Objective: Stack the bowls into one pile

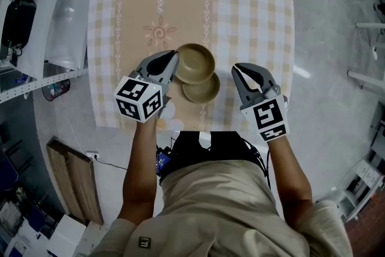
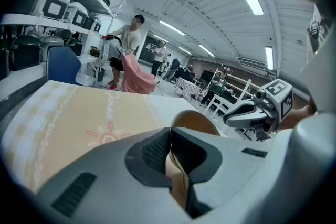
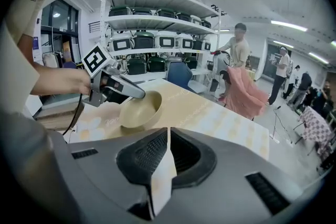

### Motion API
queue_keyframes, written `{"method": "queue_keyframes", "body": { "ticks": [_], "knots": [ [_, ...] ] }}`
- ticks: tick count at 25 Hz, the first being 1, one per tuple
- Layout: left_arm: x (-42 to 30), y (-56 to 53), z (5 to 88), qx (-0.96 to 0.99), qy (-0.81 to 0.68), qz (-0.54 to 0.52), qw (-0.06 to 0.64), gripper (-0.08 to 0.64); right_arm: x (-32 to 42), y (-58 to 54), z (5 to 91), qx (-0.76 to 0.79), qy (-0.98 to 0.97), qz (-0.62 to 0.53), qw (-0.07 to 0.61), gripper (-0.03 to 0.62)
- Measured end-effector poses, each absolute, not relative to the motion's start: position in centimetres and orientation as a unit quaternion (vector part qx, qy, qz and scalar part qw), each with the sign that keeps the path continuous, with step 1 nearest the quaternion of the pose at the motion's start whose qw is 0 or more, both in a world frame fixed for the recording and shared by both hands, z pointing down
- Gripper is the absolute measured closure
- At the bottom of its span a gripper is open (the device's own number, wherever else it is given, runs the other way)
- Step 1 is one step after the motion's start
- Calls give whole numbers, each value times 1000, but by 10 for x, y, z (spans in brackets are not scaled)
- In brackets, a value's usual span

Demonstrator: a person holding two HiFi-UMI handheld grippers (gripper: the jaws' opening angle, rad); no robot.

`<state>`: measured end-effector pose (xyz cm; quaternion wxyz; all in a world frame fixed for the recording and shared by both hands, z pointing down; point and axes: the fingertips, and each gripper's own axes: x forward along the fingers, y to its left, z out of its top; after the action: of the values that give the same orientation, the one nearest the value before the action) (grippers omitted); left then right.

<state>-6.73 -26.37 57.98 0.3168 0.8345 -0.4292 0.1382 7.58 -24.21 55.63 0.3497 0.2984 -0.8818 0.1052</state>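
Two tan bowls are over the checked tablecloth (image 1: pixel 252 21). The upper bowl (image 1: pixel 195 62) is held by its left rim in my left gripper (image 1: pixel 175 58), which is shut on it. It hangs tilted, partly covering the lower bowl (image 1: pixel 204 91) nearer the front edge. In the left gripper view the bowl's rim (image 2: pixel 195 120) rises from between the closed jaws of the left gripper (image 2: pixel 169 132). My right gripper (image 1: pixel 236 70) is shut and holds nothing, just right of the bowls. The right gripper view shows the held bowl (image 3: pixel 139 109) beyond the right gripper (image 3: pixel 168 132).
A blue chair (image 3: pixel 179 74) stands at the table's far side. Shelves with dark bins (image 3: pixel 157 34) rise behind it. A person (image 3: pixel 239 50) with pink cloth stands further off. A rack (image 1: pixel 24 15) lies left of the table, and wooden boards (image 1: pixel 75 180) lie on the floor.
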Motion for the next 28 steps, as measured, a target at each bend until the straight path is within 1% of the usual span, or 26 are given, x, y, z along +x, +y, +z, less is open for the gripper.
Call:
{"method": "queue_keyframes", "body": {
  "ticks": [7,11,18,28],
  "knots": [
    [-42,-234,598,843,-389,171,329,545,81,-230,549,317,-877,109,345,578],
    [-36,-224,602,847,-376,190,323,544,81,-221,542,324,-876,108,342,578],
    [-23,-204,603,863,-345,226,291,543,80,-207,528,332,-876,102,333,578],
    [-31,-187,567,871,-360,226,247,537,79,-180,501,339,-880,85,321,578]
  ]
}}
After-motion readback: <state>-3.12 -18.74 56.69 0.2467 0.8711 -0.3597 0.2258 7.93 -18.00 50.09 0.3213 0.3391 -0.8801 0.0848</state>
